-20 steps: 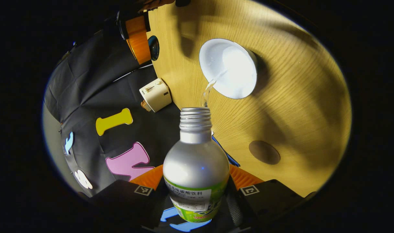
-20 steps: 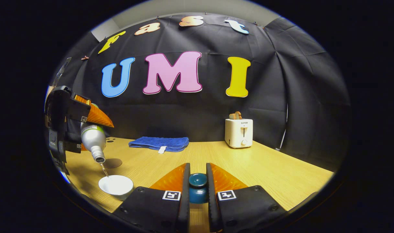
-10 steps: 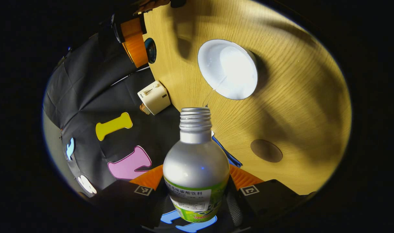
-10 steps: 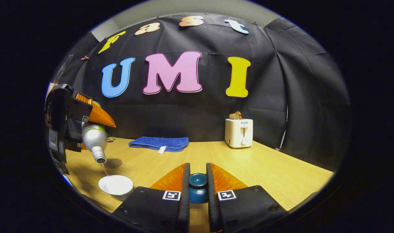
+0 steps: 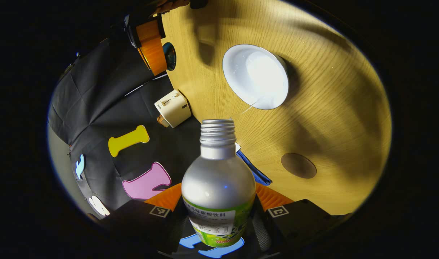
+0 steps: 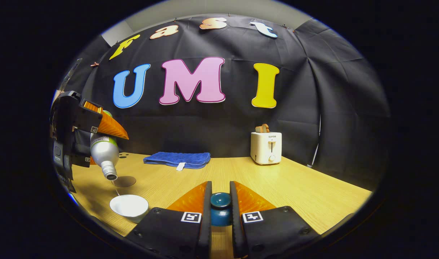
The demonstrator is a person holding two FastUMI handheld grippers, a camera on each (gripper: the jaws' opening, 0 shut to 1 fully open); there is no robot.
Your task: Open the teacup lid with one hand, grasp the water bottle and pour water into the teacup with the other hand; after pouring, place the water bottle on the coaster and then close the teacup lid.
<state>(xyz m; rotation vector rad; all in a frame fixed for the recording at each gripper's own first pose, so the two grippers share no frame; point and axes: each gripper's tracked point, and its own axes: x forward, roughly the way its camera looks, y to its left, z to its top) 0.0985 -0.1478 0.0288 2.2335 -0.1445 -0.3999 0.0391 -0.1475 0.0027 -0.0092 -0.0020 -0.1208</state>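
The left gripper [image 6: 97, 142] is raised over the left side of the table [image 6: 298, 190] and tipped down. Both its fingers press on the silver bottle [image 5: 218, 187], whose open threaded mouth points at the cup [image 6: 129, 207] below; a thin thread of water reaches the rim. The right gripper [image 6: 220, 205] is level and low, near the front, its fingers clamped on the dark blue lid [image 6: 220, 208]. A round brown coaster [image 6: 124, 181] lies just behind the white cup. Far back lie a folded blue towel [image 6: 178, 159] and a cream toaster [image 6: 265, 147].
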